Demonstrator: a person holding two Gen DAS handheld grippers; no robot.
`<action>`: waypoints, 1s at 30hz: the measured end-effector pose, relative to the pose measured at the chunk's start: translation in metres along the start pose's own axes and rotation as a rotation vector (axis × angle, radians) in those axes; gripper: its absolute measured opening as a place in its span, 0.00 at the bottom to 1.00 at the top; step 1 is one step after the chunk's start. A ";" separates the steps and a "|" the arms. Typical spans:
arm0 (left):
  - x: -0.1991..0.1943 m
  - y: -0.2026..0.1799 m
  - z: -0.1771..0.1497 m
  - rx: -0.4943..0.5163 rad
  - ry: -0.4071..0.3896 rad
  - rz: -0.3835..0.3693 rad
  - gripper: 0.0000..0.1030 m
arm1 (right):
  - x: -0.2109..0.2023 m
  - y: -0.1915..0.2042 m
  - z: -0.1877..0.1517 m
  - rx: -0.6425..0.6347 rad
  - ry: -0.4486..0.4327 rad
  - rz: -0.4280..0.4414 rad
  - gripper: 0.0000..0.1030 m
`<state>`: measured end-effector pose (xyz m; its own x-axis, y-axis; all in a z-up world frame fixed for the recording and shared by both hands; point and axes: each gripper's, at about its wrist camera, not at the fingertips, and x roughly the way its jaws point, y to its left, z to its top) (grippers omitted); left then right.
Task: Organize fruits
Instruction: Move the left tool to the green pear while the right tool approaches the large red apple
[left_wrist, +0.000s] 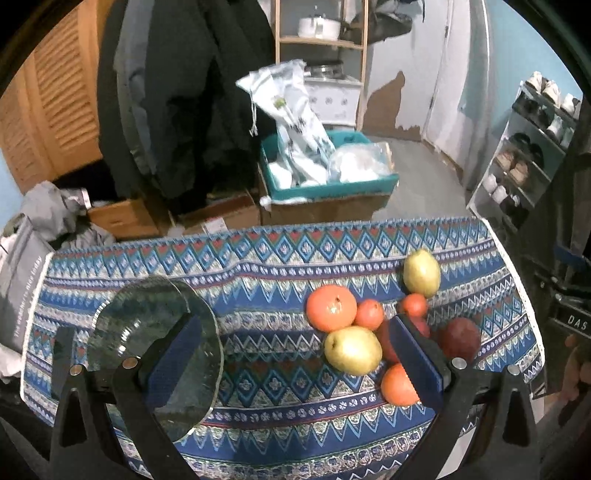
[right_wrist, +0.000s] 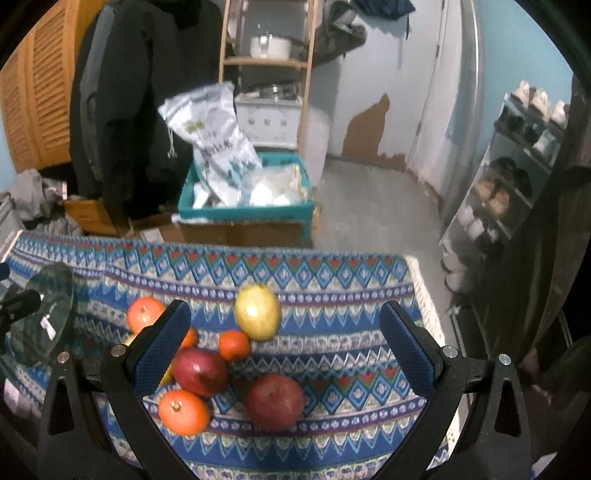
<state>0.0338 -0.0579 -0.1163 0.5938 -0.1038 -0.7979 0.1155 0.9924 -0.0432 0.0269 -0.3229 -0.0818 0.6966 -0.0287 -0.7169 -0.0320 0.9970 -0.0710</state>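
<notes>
A pile of fruit lies on the patterned cloth: two yellow-green pears (left_wrist: 421, 272) (left_wrist: 352, 350), two oranges (left_wrist: 331, 307) (left_wrist: 399, 386), small tangerines (left_wrist: 370, 314) and a red apple (left_wrist: 460, 338). A clear glass plate (left_wrist: 155, 332) sits to the left, partly under my left finger. My left gripper (left_wrist: 295, 350) is open, between the plate and the fruit. My right gripper (right_wrist: 286, 350) is open above the pile, with a red apple (right_wrist: 274, 402), a second apple (right_wrist: 200, 371), a tangerine (right_wrist: 233, 345) and a pear (right_wrist: 257, 312) between its fingers. Its left finger hides part of a pear.
The cloth-covered table (left_wrist: 258, 266) ends at its far edge (right_wrist: 258, 254) and right edge (right_wrist: 428, 295). Beyond stand a teal crate of bags (left_wrist: 325, 184), cardboard boxes (left_wrist: 221, 218), hanging coats (left_wrist: 177, 92) and a shoe rack (left_wrist: 524, 155).
</notes>
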 end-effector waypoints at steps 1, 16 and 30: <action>0.004 0.000 -0.001 -0.002 0.011 -0.002 0.99 | 0.004 -0.001 -0.003 0.002 0.016 0.002 0.97; 0.064 -0.025 -0.020 0.050 0.139 0.008 0.99 | 0.062 -0.016 -0.049 0.054 0.245 0.022 0.97; 0.101 -0.030 -0.035 0.045 0.249 -0.025 0.99 | 0.112 -0.006 -0.082 0.039 0.426 0.047 0.97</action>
<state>0.0626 -0.0961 -0.2171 0.3766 -0.1034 -0.9206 0.1661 0.9852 -0.0427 0.0466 -0.3383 -0.2189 0.3369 -0.0024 -0.9415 -0.0236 0.9997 -0.0110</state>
